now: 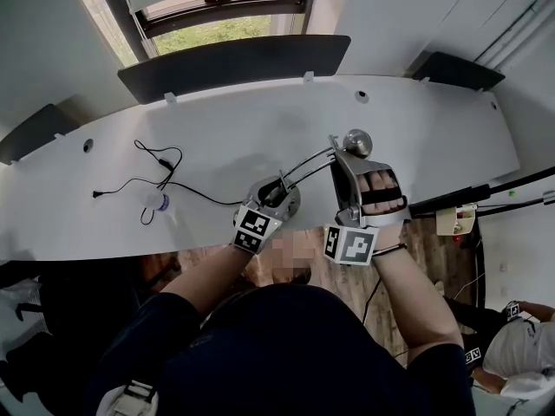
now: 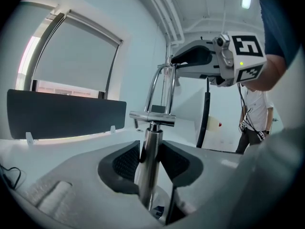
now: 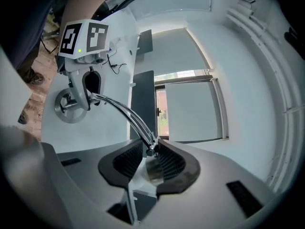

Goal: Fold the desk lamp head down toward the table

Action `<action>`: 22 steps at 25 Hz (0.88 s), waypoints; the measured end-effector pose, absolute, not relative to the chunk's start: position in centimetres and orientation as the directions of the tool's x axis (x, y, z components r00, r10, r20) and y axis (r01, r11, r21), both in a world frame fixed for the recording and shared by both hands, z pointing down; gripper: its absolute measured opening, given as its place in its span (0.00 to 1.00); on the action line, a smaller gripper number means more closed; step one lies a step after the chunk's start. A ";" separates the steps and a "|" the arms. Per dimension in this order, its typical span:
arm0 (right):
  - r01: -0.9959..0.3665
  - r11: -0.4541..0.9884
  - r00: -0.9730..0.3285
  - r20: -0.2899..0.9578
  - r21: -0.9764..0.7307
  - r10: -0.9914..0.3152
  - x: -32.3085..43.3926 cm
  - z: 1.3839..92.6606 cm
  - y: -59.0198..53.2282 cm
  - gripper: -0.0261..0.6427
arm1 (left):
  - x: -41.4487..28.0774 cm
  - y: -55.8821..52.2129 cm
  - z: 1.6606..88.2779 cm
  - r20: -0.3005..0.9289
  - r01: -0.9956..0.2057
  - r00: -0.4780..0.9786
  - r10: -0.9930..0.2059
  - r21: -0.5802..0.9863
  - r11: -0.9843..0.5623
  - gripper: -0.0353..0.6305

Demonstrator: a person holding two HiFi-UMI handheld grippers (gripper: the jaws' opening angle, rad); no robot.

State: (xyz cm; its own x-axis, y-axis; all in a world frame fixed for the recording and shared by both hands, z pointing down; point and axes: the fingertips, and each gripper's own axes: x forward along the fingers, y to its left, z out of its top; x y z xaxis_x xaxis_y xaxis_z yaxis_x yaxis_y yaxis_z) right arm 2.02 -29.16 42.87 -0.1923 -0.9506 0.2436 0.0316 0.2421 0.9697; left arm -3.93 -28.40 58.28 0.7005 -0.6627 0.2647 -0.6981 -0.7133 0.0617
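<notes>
Currently the lamp head sits between the pads of the right gripper, at the far end of the twin rods, raised off the table. Both pads press on it: a pinch on the part that has to swing, presumably so the hand can lever it downward.

The rods run from that grip back and down to the round base, which lies ahead of the right gripper and well below it.

The left gripper is closed on the upright chrome post, a pad against each side, just above the base. Judgement: this is a brace. The base looks light, and a push on the head alone would likely tip or drag it.

The head is not yet folded. The next move calls for a downward arc about the rod hinge while the post grip holds.

Risk: the polished post may slip in the pads.

A cable lies loose on the table, off to the left gripper's outer side and well apart.
</notes>
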 end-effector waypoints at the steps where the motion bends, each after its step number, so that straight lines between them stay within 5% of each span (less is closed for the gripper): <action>1: 0.023 0.243 -0.192 0.242 0.970 -0.951 2.1 42.9 -29.1 0.19 | -3.9 -28.4 58.3 0.264 -0.696 0.702 -0.661 0.058 -0.716 0.25; 22: -0.247 0.396 -0.091 0.386 0.884 -0.918 5.4 46.2 -30.2 0.18 | -3.9 -28.3 58.4 0.253 -0.692 0.710 -0.657 0.080 -0.717 0.25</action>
State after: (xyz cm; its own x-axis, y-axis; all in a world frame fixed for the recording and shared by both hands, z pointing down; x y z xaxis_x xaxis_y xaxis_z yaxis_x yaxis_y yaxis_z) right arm 5.43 -30.19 46.24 -0.0905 -0.9180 0.3861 -0.2473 0.3963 0.8842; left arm -3.89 -28.35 58.37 0.7102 -0.6568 0.2535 -0.6920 -0.7174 0.0799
